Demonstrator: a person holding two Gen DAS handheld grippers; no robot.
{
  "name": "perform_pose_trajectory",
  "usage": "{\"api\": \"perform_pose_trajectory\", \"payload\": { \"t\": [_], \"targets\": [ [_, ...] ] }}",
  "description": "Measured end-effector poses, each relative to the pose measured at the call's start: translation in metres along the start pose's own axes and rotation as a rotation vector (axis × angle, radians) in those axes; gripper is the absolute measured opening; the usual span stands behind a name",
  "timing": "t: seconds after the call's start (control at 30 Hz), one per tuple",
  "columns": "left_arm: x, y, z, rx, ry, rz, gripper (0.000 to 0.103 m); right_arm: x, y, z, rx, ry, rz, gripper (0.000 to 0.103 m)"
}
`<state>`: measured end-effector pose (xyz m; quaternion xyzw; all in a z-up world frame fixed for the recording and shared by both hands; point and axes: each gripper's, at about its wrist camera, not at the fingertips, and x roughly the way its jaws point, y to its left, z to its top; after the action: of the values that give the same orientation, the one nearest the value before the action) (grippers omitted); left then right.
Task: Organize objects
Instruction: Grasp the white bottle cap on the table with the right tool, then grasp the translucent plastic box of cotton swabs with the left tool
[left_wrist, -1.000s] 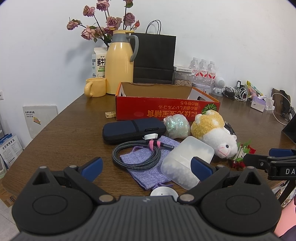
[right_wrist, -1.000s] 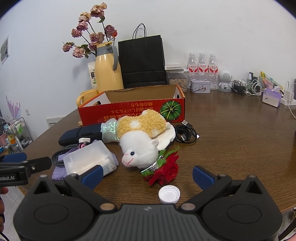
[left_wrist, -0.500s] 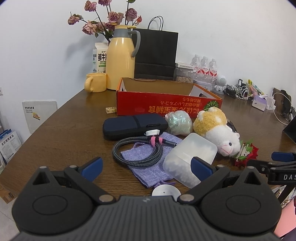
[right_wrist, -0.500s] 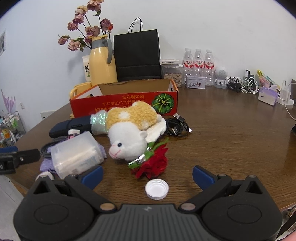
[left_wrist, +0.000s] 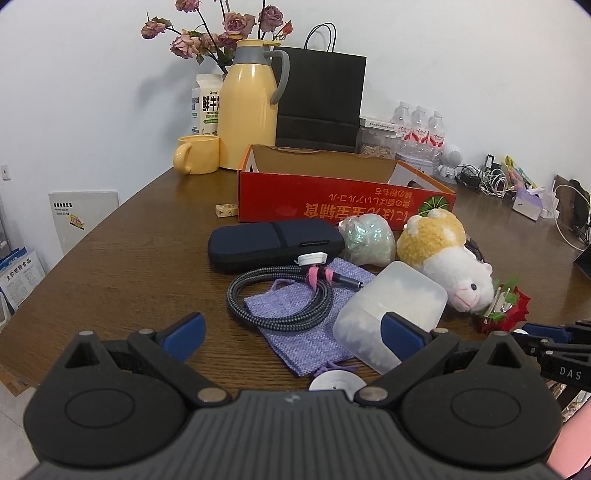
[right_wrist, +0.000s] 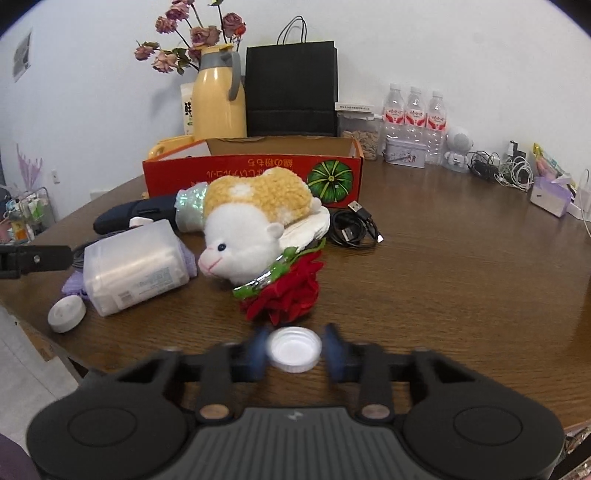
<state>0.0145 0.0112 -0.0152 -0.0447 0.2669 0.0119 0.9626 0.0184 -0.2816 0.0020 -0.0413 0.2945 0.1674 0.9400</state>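
**White cap between the right tongs, box looks empty**

White bottle cap (right_wrist: 294, 349) sits on the wooden table (right_wrist: 461, 277) at the near edge, between the tongs of the right gripper (right_wrist: 294, 350). They are closing on it; the pads are blurred and I can't see them pressing yet, so no grip as far as I can tell. Left gripper (left_wrist: 291, 332) hangs with tongs wide apart, nothing between them, aimed over the purple cloth (left_wrist: 295, 325).

Progress – early, by my read. The red cardboard box (right_wrist: 255, 173) shows no contents from either view, though its floor is partly hidden. Loose on the table in front of it: plush sheep (right_wrist: 255, 229), red fabric rose (right_wrist: 288, 291), clear plastic tub (right_wrist: 133, 266), braided cable (left_wrist: 280, 295) on the cloth, dark zip case (left_wrist: 273, 240), black USB cable (right_wrist: 354, 229), small white round puck (right_wrist: 66, 314).

Room – the right half of the table is bare wood, the easy lane to the box. The rose lies just beyond the cap, so lifting straight up looks safer. Cap and puck both sit close to the near table edge – a nudge could drop them.
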Motion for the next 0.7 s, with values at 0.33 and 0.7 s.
{"api": "perform_pose_trajectory", "payload": {
  "t": [0.33, 0.7],
  "targets": [
    [0.002, -0.015, 0.006, 0.044, -0.011, -0.059, 0.103, -0.014, -0.012, 0.009, -0.018, -0.045, 0.047, 0.027],
    [0.036, -0.052, 0.014, 0.137, 0.063, -0.131, 0.103, -0.022, -0.018, 0.043, -0.077, -0.107, 0.105, 0.027]
  ]
}}
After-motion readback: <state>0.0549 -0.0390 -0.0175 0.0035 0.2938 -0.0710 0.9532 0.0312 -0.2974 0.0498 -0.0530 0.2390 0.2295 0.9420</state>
